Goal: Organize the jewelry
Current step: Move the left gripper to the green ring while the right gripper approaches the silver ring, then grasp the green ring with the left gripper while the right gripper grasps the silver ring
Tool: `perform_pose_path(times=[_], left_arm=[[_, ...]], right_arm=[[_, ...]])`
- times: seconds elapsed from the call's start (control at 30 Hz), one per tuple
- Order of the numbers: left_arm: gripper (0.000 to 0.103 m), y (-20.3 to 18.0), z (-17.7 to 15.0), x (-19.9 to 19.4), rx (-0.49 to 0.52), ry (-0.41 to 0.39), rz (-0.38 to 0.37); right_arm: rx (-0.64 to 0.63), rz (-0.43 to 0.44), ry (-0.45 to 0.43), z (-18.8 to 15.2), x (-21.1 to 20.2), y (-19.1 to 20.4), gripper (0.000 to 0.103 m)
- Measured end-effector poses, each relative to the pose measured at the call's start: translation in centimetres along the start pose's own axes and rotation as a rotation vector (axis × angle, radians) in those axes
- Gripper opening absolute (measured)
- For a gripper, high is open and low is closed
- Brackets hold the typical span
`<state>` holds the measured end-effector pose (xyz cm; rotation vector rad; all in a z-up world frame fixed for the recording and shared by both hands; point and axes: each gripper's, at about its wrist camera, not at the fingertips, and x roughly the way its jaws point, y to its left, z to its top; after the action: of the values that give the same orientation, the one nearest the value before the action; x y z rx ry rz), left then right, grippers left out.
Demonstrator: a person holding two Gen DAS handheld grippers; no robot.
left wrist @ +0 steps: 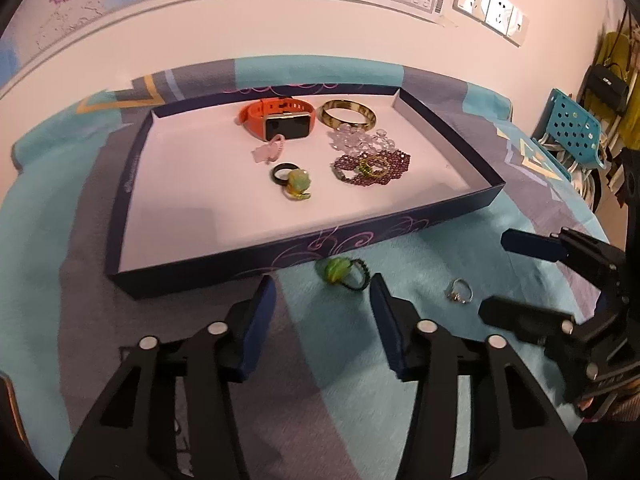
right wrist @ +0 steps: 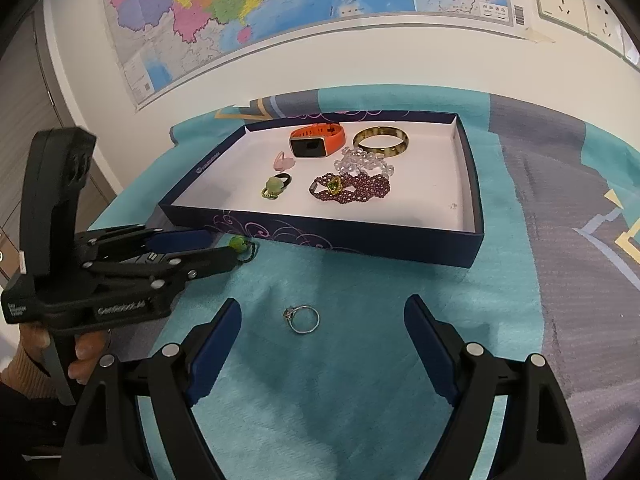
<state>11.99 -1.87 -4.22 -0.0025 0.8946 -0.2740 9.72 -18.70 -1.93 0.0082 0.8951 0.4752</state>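
The left tool [left wrist: 323, 284], black hinged arms ending in flat blue pads, fills the bottom of its own view with the jaws partly closed; the green bead ring [left wrist: 343, 274] lies on the cloth just past the tips, and neither pad can be seen pressing on it. From the right wrist view the same tool [right wrist: 224, 246] comes in sideways, its tips at the ring [right wrist: 242, 246], and a hand [right wrist: 82, 354] in a tan sleeve grips the handle, which the left view does not show. The right tool [right wrist: 322, 314] stands wide and empty, with a thin silver ring [right wrist: 304, 319] bearing a small stone lying on the cloth between its tips. The fuzzy bedspread [right wrist: 380, 360] is turquoise with grey and yellow bands. Farther out sits a shallow rectangular box lid [right wrist: 360, 242], dark blue card with pale swirls and a white inside. In it lie an orange rubber watch [right wrist: 318, 140], a glossy mottled bangle [right wrist: 382, 143], clear beads [right wrist: 364, 162], a dark red bead bracelet [right wrist: 352, 190], a pink charm [right wrist: 283, 160] and a black ring beside a pale green bead ring [right wrist: 274, 186]. Only the left view shows a blue perforated chair [left wrist: 572, 128] at the right; the wall map's [right wrist: 240, 12] colours read sharply only in the right view.
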Motion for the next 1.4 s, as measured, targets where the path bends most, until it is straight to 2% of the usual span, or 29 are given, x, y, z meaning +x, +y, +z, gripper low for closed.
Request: perform_pose_path(times=[0.2, 0.23, 0.27, 0.4, 0.57, 0.8, 1.03, 1.13, 1.27, 1.33, 1.4], left_arm=[[0.035, -1.0, 0.6, 0.9, 0.038, 0.008, 0.022], [0.024, -1.1, 0.6, 1.0, 0.039, 0.014, 0.011], [0.021, -1.0, 0.6, 1.1, 0.037, 0.018, 0.000], [0.016, -1.4, 0.2, 0.8, 0.053, 0.012, 0.008], [0.014, -1.4, -0.6, -0.1, 0.045, 0.010, -0.030], [0.014, -0.8, -2.2, -1.3, 0.026, 0.008, -0.059], [0.014, -0.2, -2.9, -1.8, 0.011, 0.003, -0.062], [0.014, -0.2, -3.0, -1.9, 0.012, 0.002, -0.063], [0.014, -0.1, -3.0, -1.9, 0.012, 0.002, -0.062], [0.014, -0.1, -3.0, -1.9, 0.009, 0.003, -0.062], [0.014, -0.1, -3.0, -2.0, 0.010, 0.002, -0.061]], right_arm=[[-0.001, 0.003, 0.009, -0.1, 0.2, 0.0, 0.081], [-0.001, 0.003, 0.009, -0.1, 0.2, 0.0, 0.081], [-0.001, 0.004, 0.010, -0.1, 0.2, 0.0, 0.081], [-0.004, 0.004, 0.010, -0.1, 0.2, 0.1, 0.081], [-0.039, -0.005, 0.019, -0.2, 0.4, 0.9, 0.081], [-0.100, -0.028, 0.050, -0.3, 1.1, 2.1, 0.067], [-0.131, -0.044, 0.078, -0.4, 1.8, 2.8, 0.042], [-0.144, -0.059, 0.081, -0.4, 1.9, 3.0, 0.036], [-0.152, -0.066, 0.082, -0.5, 2.0, 3.1, 0.032], [-0.153, -0.064, 0.082, -0.5, 2.0, 3.1, 0.024], [-0.153, -0.063, 0.082, -0.5, 2.0, 3.1, 0.021]])
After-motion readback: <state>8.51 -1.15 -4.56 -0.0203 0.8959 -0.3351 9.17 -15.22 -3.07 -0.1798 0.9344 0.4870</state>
